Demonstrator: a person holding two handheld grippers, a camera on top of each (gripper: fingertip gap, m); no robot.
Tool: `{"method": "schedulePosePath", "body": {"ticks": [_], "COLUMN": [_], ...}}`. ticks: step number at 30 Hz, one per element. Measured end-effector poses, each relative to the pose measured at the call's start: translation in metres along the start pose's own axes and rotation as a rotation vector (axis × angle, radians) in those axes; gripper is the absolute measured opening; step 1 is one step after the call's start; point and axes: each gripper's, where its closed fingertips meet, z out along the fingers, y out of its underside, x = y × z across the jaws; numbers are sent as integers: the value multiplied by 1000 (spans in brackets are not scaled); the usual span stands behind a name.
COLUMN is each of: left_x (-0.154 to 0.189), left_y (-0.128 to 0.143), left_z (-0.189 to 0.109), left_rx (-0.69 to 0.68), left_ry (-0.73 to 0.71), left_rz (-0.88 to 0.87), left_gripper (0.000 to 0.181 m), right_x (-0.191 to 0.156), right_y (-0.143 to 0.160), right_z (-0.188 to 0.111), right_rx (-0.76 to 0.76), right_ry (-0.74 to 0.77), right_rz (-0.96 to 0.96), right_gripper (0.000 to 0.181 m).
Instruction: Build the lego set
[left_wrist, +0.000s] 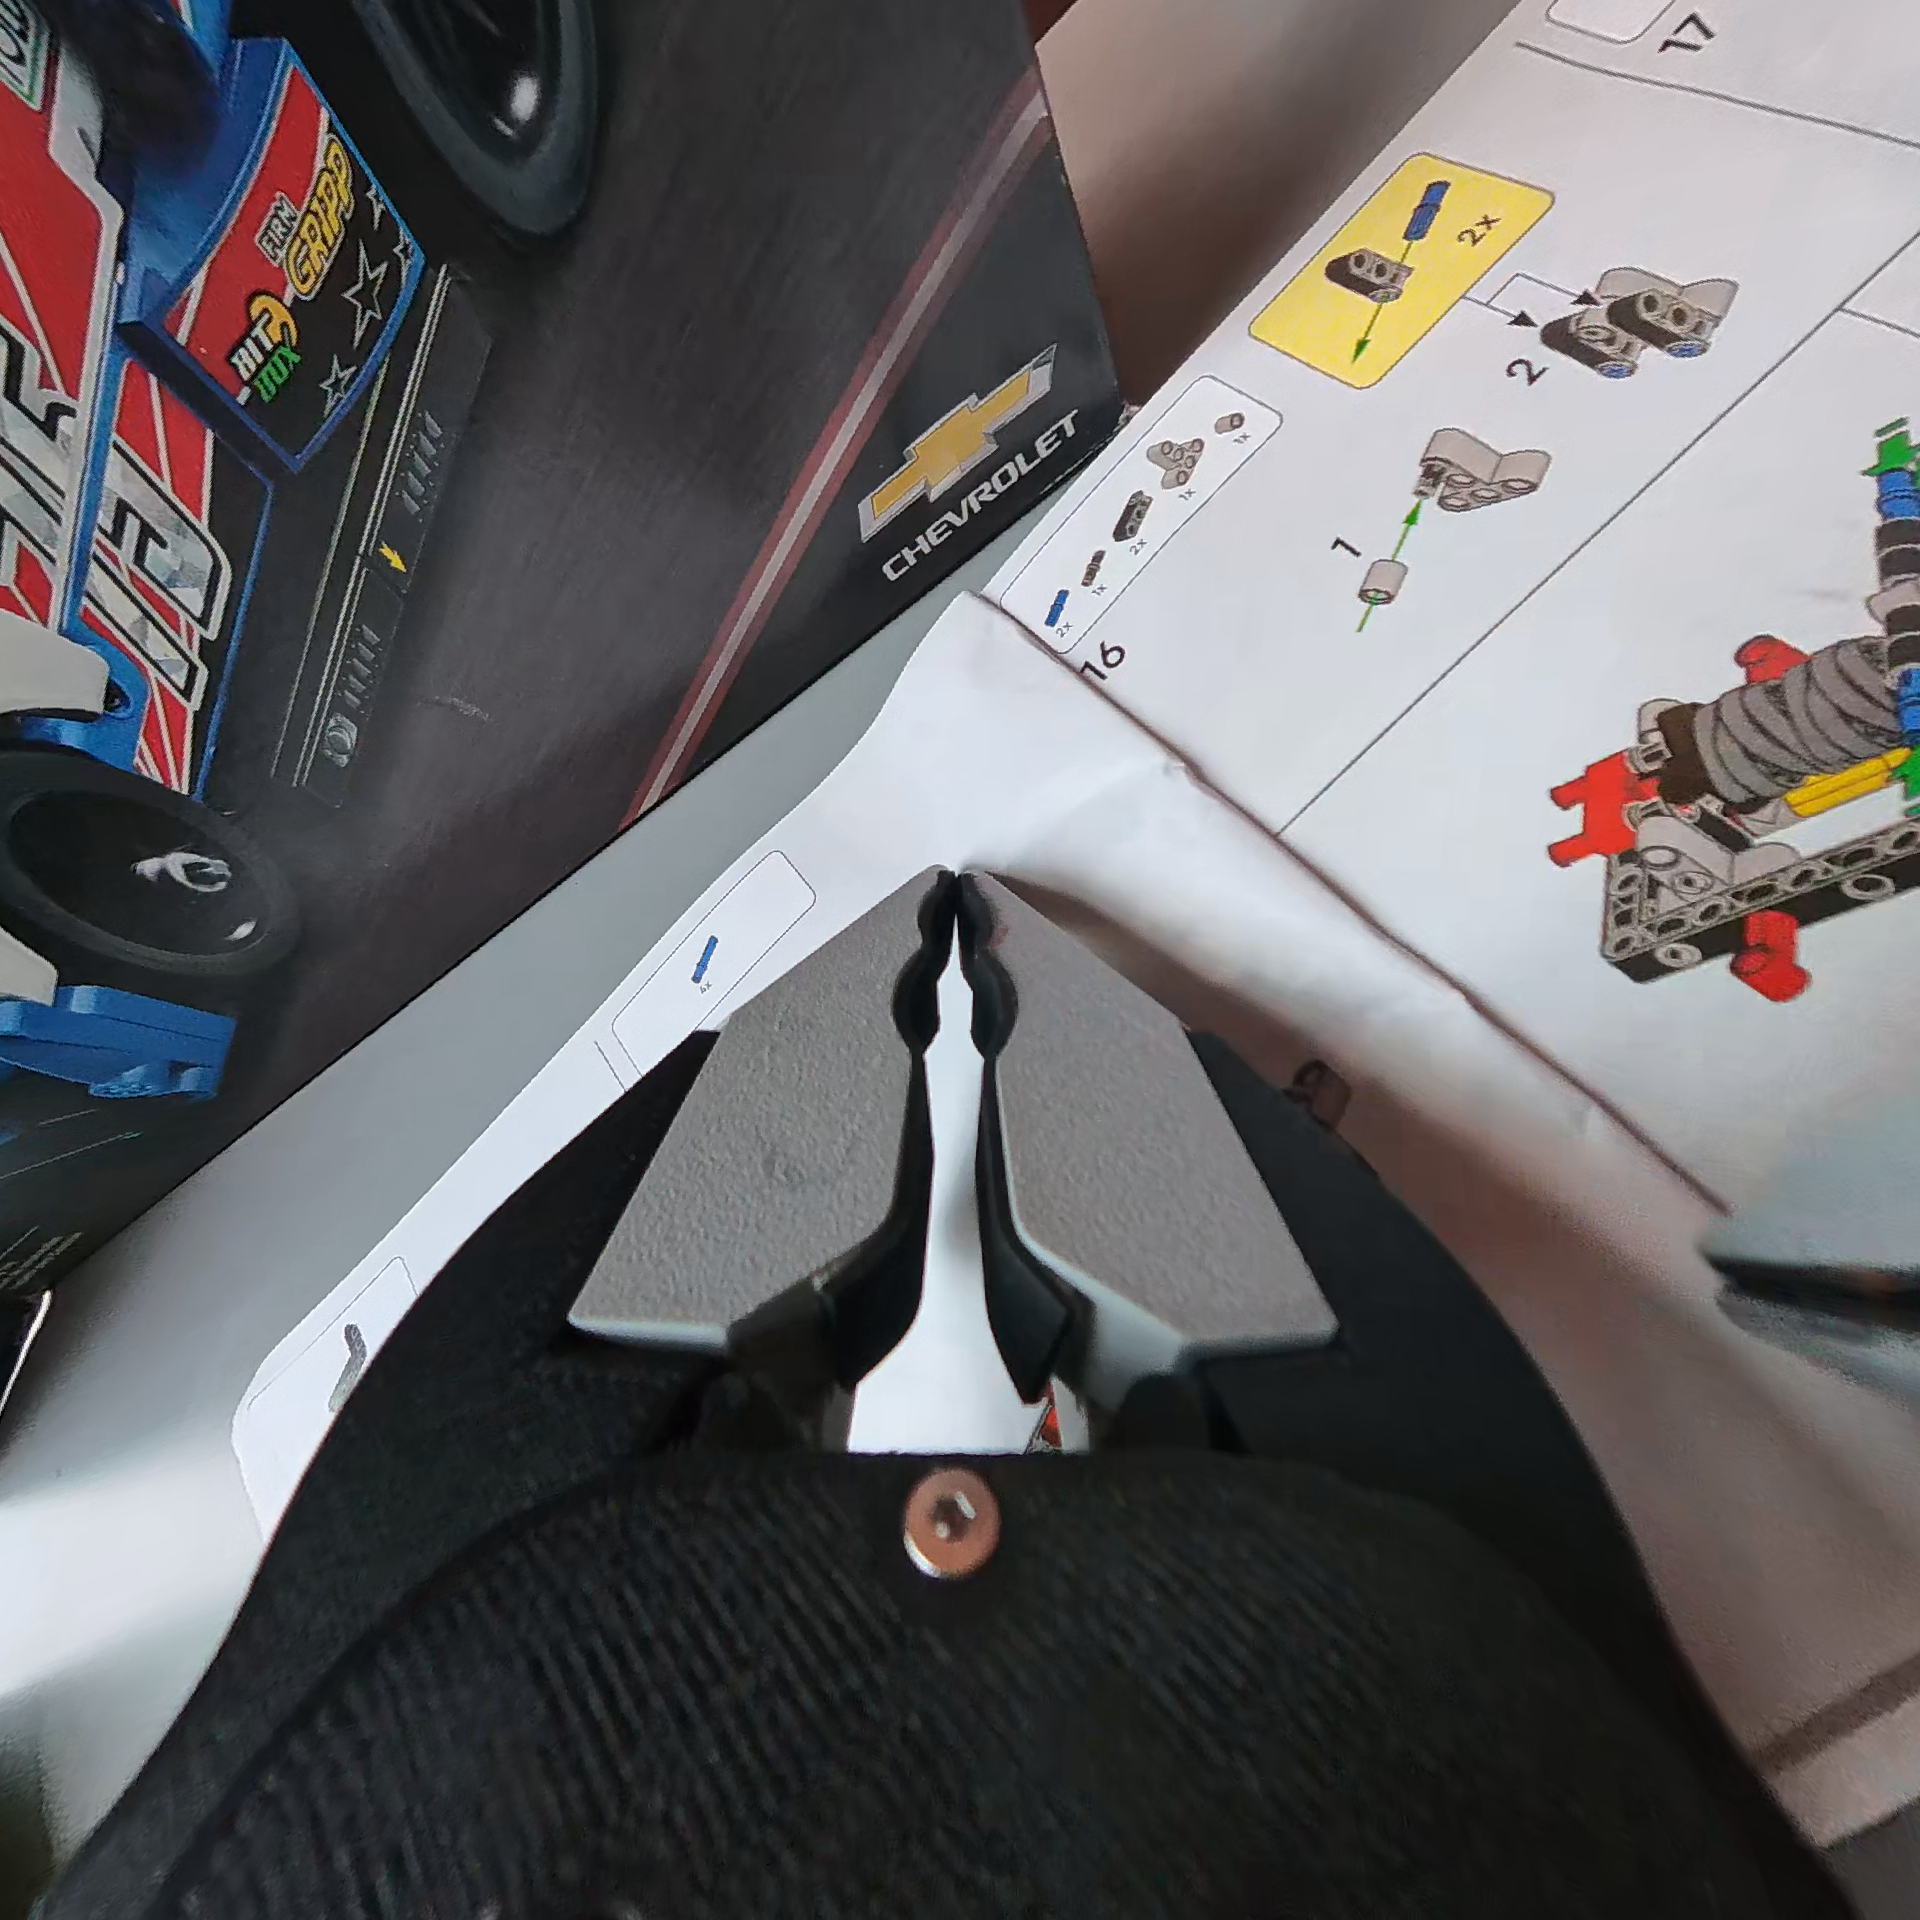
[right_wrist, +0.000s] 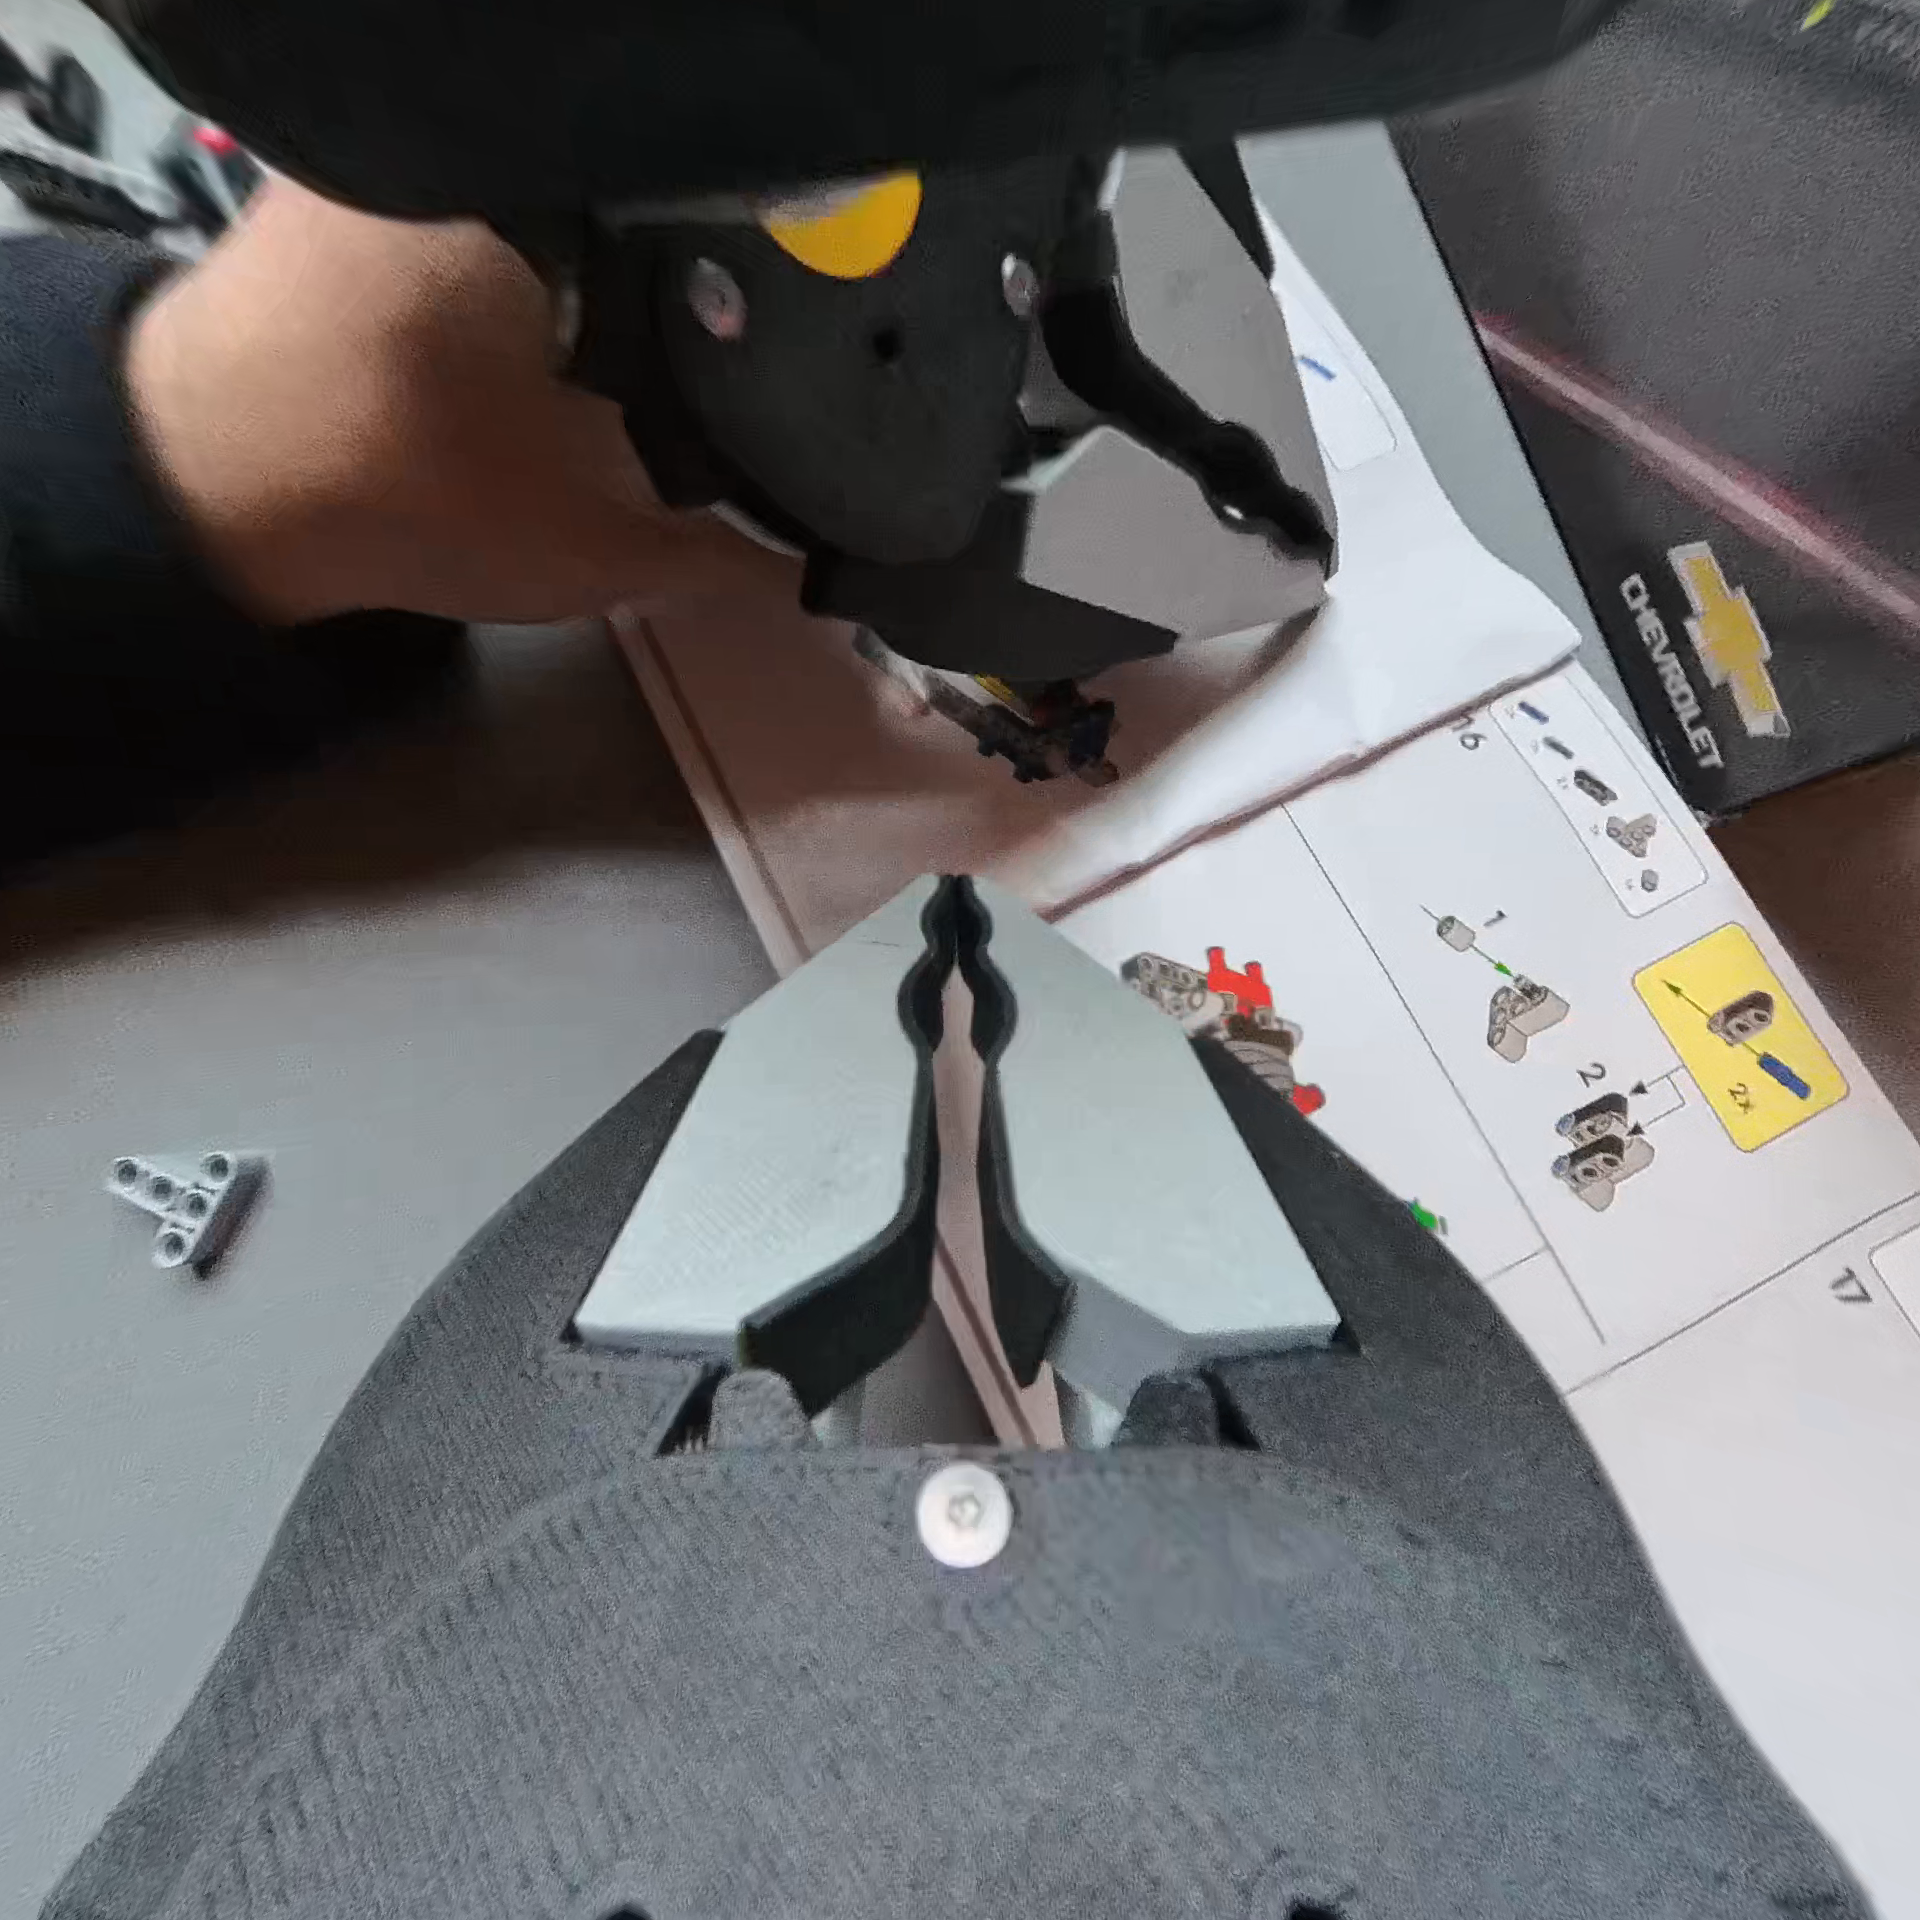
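Observation:
The instruction booklet (left_wrist: 1558, 582) lies open on the table, with build steps drawn on its right page. My left gripper (left_wrist: 956, 883) is shut on the edge of one white page (left_wrist: 935, 748) and holds it lifted and bent. The right wrist view shows this too: the left gripper (right_wrist: 1283, 530), held by a hand (right_wrist: 364, 416), pinches the raised page (right_wrist: 1434, 582). My right gripper (right_wrist: 956, 888) is shut and empty, low over the table at the booklet's (right_wrist: 1403, 1039) near edge. A grey T-shaped Lego piece (right_wrist: 187, 1205) lies loose on the table to its left.
The dark set box (left_wrist: 644, 343) with a car picture lies beside the booklet, also in the right wrist view (right_wrist: 1714, 436). Blurred loose parts (right_wrist: 94, 156) lie at the far left. A small dark assembly (right_wrist: 1039, 732) shows under the left gripper; drawn or real, I cannot tell.

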Motion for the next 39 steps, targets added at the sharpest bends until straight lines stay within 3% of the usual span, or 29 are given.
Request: {"method": "schedulePosePath", "body": {"ticks": [1, 3, 6, 10, 11, 13, 15, 17, 20, 24, 26, 30, 33, 34, 35, 37, 38, 39], "left_x": [1, 2, 5, 7, 7, 11, 4, 4, 0, 15, 28, 34, 93, 112, 131, 158, 164, 166], "left_y": [0, -1, -3, -4, -4, -6, -3, -10, -29, -58, -61, -25, 12, 24, 35, 53, 59, 64], "left_z": [0, -2, -4, -3, -2, -7, -1, -7, -28, -89, -123, -180, -214, -219, -221, -222, -220, -215], "left_rx": [0, 0, 0, 0, -1, -3, 11, 45, 105, 223, 281, 307, 234, 183, 129, 78, 74, 74], "left_ry": [0, -3, -2, -7, -12, -29, -44, -28, -28, 20, 57, 130, 502, 582, 641, 690, 678, 643], "left_rz": [0, 5, 4, 8, 10, 23, 40, 40, 26, 9, 14, -50, -95, -117, -134, -139, -140, -143], "left_gripper": [0, 0, 0, 0, 0, 0, 0, 0, 0, 0, 0, 0, 0, 9, 34, 33, 34, 34], "right_x": [-7, -18, -20, -25, -20, -1, 20, 34, 42, 50, 47, 38, 28, 25, 23, 18, 16, 19], "right_y": [-4, 12, 6, 18, 10, -24, -39, -24, 30, 70, 80, 93, 97, 98, 101, 103, 103, 102], "right_z": [-3, 1, -8, -8, -18, -58, -103, -124, -117, -128, -139, -162, -165, -162, -158, -150, -149, -150], "right_rx": [29, -68, -32, -114, -88, 133, 305, 353, 218, 185, 192, 231, 264, 263, 244, 236, 240, 240], "right_ry": [-22, -51, 0, -85, -72, 11, 71, 76, 65, 180, 192, 218, 221, 223, 216, 196, 197, 228], "right_rz": [1, -16, -62, -13, -8, 0, 48, 87, 141, 113, 102, 50, -2, -19, -32, -35, -40, -45], "right_gripper": [0, 0, 0, 0, 0, 0, 0, 0, 0, 0, 0, 0, 0, 0, 0, 0, 7, 26]}}
